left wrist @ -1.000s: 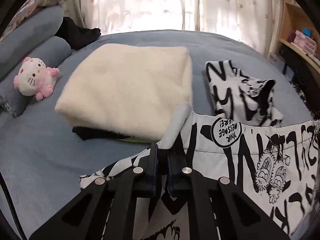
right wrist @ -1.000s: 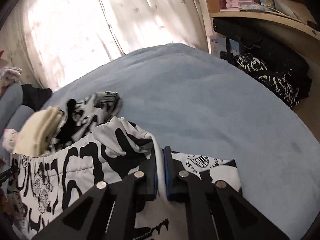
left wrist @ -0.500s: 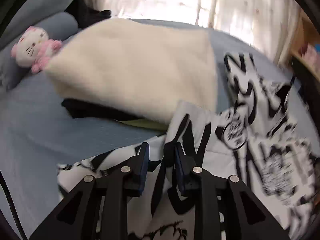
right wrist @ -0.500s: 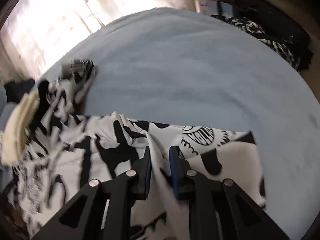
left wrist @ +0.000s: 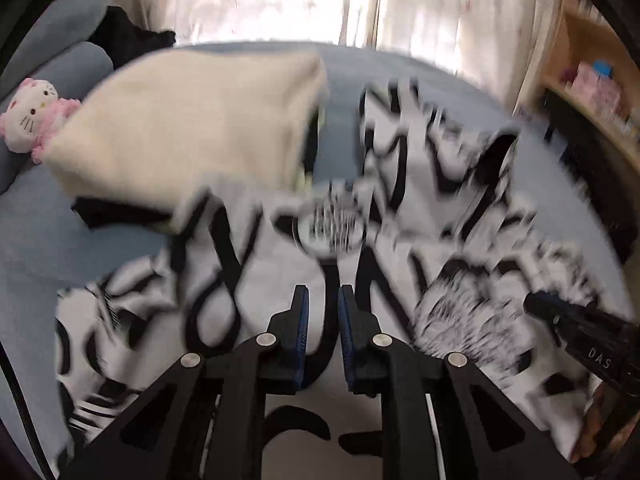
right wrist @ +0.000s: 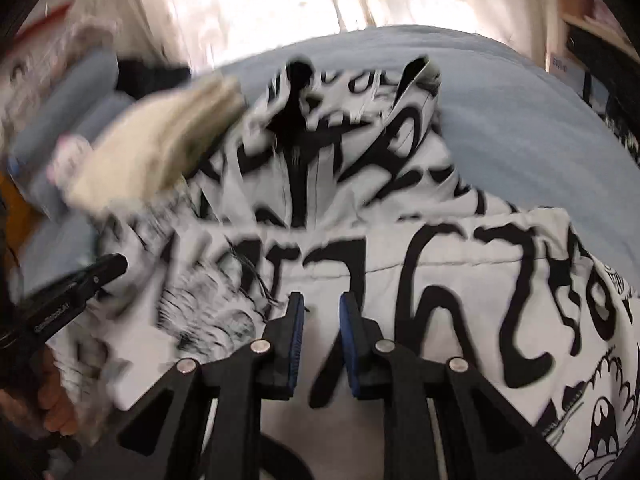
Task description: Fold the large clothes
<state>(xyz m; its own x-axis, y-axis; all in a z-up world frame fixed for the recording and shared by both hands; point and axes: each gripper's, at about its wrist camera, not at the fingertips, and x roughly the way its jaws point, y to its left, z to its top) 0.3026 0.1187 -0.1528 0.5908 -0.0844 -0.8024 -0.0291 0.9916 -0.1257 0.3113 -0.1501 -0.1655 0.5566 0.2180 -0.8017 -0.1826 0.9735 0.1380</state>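
The black-and-white printed garment (left wrist: 256, 280) lies spread on the blue bed (right wrist: 520, 120), just beside a folded cream blanket (left wrist: 192, 128). The left gripper (left wrist: 322, 320) has just narrowed and the right gripper (right wrist: 320, 320) stands slightly apart, both released above the cloth.

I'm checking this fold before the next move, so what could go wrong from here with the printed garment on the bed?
1. Both the left gripper and right gripper stand open above the black-and-white garment; its rumpled far part may set creases into the fold.
2. The garment's edge touches the cream folded stack; another pull may drag that stack askew.
3. Both views are blurred, so a regrasp might catch the wrong layer.
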